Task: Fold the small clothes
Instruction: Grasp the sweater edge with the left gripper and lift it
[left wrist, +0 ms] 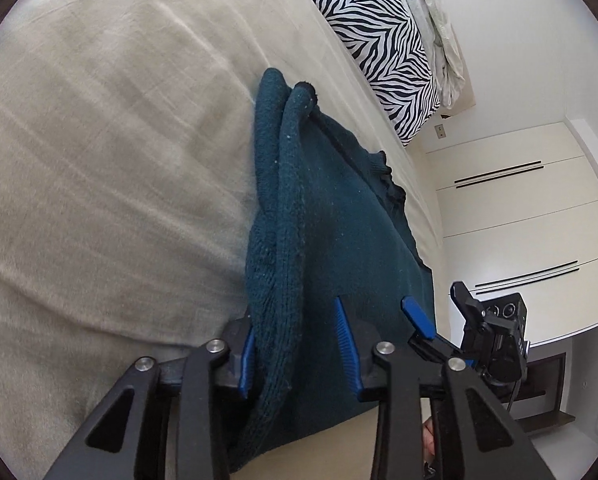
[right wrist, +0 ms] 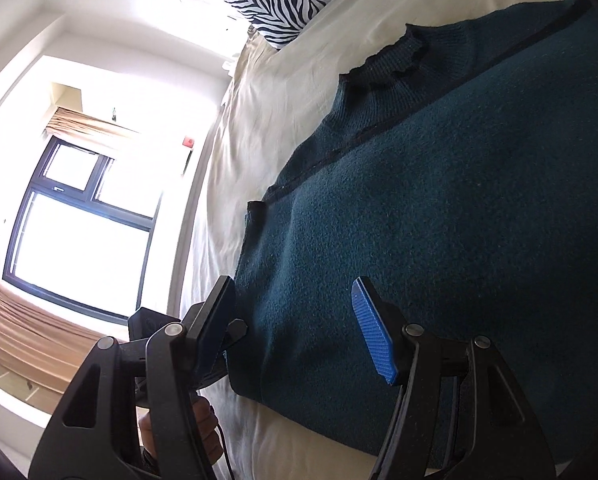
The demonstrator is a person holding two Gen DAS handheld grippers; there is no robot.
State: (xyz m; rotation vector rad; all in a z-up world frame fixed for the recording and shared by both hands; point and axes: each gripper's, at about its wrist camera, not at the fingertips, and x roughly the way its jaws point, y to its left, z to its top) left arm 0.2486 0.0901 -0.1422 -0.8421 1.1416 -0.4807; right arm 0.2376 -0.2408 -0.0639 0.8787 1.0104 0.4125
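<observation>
Dark teal sweater (left wrist: 331, 216) flat on the bed (left wrist: 99, 140), long axis toward the zebra pillow (left wrist: 379, 44). Left gripper (left wrist: 299, 344) nearer: fingers around a raised fold, grip uncertain. Right gripper (right wrist: 299, 328) open over the sweater's edge.

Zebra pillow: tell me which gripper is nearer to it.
Hard to call; neither is close. The zebra pillow lies far up the bed in both views. The left gripper and right gripper both sit at the sweater's near end.
</observation>
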